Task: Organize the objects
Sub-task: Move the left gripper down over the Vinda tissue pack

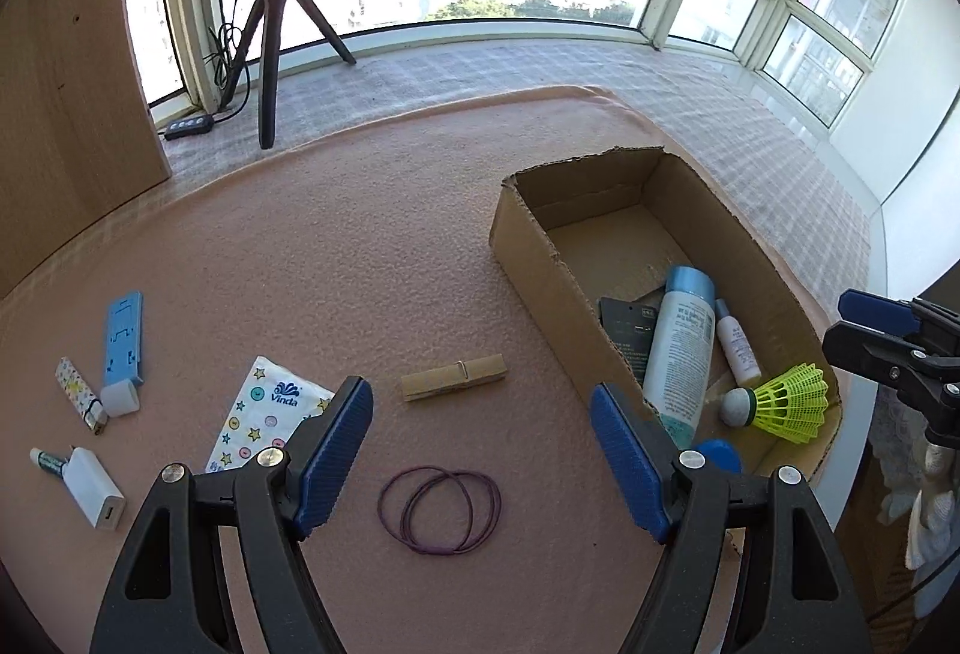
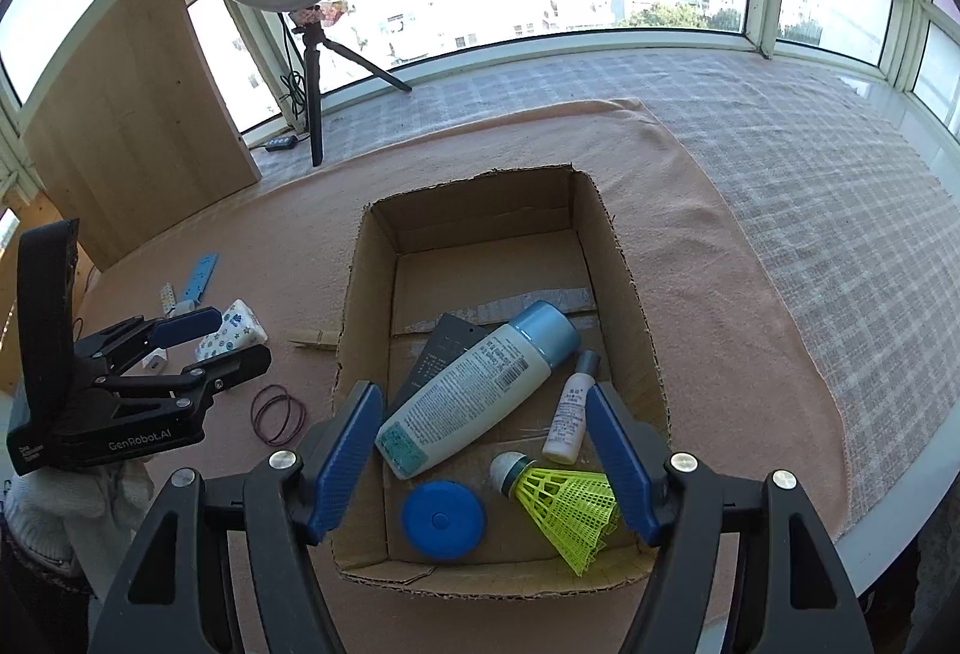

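Left gripper (image 1: 480, 450) hangs wide apart over the pink cloth on the tabletop (image 1: 360, 246), nothing between its blue pads, and it's pointing down at the loose things not yet boxed. Dead ahead, just beyond the fingertips, lies the wooden clothespin (image 1: 454, 378), long axis running across the gripper's line, side to side, so the jaws as they stand would meet its ends rather than its flanks. Nearer in, right between and below the pads, sit the purple rubber bands (image 1: 441, 510), flat on the cloth. Off to the left, the tissue pack (image 1: 267, 414) reads "Vinda" in blue, stars printed around it, partly under the left finger from this view.

Over to the right gripper (image 2: 486, 456): apart too, empty, hovering above the near end of the cardboard box (image 2: 354, 294). Inside the box lie the blue-capped bottle (image 2: 474, 390) with its barcode label, print too small to read, the small white bottle (image 2: 570, 414), the yellow shuttlecock (image 2: 558, 504) and the blue round lid (image 2: 443, 520).

The left hand is clearly the nearer one to the clothespin and bands; the box lies to their right. From the right wrist view, the left gripper's body shows "GenRobot.AI".
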Demonstrator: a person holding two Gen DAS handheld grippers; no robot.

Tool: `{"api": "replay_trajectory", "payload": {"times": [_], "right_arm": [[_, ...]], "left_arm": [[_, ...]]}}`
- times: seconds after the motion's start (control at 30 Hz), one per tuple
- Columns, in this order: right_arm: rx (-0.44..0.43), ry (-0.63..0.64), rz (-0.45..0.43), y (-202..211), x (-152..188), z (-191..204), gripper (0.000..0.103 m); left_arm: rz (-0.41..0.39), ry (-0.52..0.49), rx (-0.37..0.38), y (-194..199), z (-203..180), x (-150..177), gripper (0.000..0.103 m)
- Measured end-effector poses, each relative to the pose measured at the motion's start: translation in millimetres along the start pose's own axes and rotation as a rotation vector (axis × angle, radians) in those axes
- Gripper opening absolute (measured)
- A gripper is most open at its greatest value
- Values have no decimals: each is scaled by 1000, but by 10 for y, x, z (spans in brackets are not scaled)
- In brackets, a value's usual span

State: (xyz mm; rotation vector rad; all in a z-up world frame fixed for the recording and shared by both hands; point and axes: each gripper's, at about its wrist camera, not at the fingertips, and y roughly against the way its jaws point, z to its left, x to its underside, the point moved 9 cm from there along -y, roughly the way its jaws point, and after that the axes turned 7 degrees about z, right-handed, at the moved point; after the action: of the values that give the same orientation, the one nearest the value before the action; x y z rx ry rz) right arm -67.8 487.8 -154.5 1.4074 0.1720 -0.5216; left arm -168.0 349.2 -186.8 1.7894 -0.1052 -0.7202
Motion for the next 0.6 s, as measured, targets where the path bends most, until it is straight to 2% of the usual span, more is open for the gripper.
{"api": "replay_trajectory", "payload": {"times": [0.13, 0.37, 0.5, 0.6], "right_arm": [[-17, -13, 7, -6, 61, 75, 67], [-2, 4, 25, -39, 207, 208, 67], [4, -2, 37, -53, 281, 225, 67], [13, -2, 36, -32, 315, 231, 67]], "left_arm": [[18, 54, -27, -92, 320, -19, 78], [52, 110, -140, -279, 887, -116, 78], [89, 133, -152, -440, 1097, -148, 78], [102, 144, -174, -513, 1223, -151, 73]]}}
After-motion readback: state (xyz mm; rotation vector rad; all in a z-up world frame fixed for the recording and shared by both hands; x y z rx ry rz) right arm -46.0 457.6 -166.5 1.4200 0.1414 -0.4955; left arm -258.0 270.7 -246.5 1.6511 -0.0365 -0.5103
